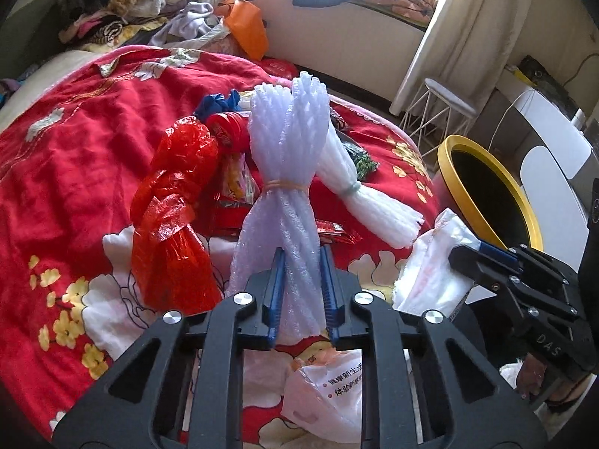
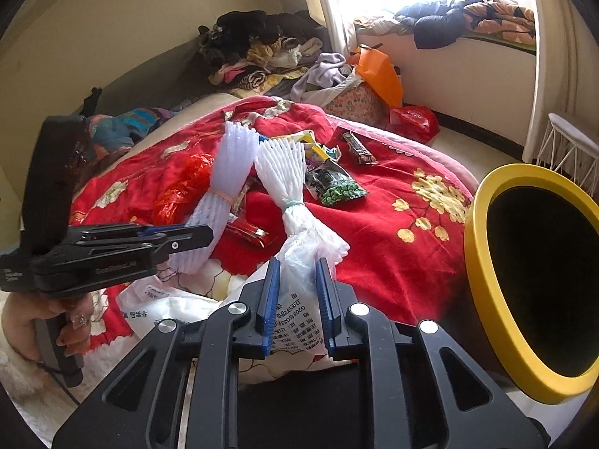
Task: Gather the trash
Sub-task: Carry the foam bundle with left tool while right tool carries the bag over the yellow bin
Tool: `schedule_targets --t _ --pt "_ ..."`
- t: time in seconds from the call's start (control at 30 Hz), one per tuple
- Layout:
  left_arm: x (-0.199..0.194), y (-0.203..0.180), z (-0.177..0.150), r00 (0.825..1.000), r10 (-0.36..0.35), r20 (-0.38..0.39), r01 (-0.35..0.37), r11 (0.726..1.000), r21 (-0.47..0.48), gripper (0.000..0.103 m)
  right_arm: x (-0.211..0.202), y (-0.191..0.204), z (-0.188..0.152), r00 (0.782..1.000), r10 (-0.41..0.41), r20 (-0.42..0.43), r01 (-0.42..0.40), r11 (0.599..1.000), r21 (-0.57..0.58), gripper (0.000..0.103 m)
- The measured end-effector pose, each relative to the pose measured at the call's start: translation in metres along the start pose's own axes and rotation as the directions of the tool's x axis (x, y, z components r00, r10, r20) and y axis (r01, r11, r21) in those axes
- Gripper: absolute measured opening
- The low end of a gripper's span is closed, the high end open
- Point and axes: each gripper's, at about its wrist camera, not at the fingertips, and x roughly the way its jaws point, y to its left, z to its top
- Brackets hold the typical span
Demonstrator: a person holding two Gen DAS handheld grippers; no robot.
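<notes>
Left tongs (image 1: pixel 301 292) are gripping the lower end of a foam bundle (image 1: pixel 284 149), blue pads pressed on both sides; the bundle's long axis is running straight up and away from the tongs, yellow band (image 1: pixel 286 184) at mid-length. Right tongs (image 2: pixel 297 299) are pinching a white plastic bag (image 2: pixel 299 262), narrow around it; just beyond the bag a second foam bundle (image 2: pixel 284 172) with a green band is lying on the bed (image 2: pixel 393 247), seemingly touching the bag, contact unclear. The bin (image 2: pixel 539 280), yellow rim and dark opening facing the cameras, is standing off the bed's edge to the right, nearer the right tongs than the left. Judging by this, the right load is having the shorter swing rightward; the left bundle is needing to cross past the right tongs. Other trash is lying farther out on the bed: red bag (image 1: pixel 172 202), pea packet (image 2: pixel 337 187), wrapper (image 2: pixel 359 149).
</notes>
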Motion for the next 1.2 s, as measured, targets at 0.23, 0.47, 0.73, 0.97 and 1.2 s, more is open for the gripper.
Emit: schedule_targets --t 0.23,0.47,0.73,0.97,1.2 --pt "-0.015 -0.003 0.004 0.998 -0.027 0.061 0.027 1.000 -0.003 0.009 -0.012 0.001 -0.001 0.999 0.008 0.032 -0.008 1.000 -0.003 0.017" --pt "-0.046 -0.002 0.015 0.985 -0.057 0.161 0.062 0.998 -0.024 0.009 -0.032 0.004 0.003 0.995 0.010 0.094 -0.010 1.000 -0.009 0.016" --pt "-0.067 -0.004 0.026 0.972 -0.088 0.219 0.098 0.995 -0.033 0.009 -0.058 -0.006 0.012 0.983 -0.037 0.182 0.031 0.999 0.040 0.015" --pt "-0.072 -0.018 0.032 0.964 -0.128 0.235 0.133 0.991 -0.003 0.009 -0.081 -0.033 0.016 0.957 -0.136 0.257 0.107 0.986 0.124 0.015" --pt "-0.069 -0.039 0.035 0.958 -0.174 0.229 0.167 0.985 0.050 0.009 -0.099 -0.062 0.011 0.930 -0.226 0.289 0.165 0.962 0.219 0.015"
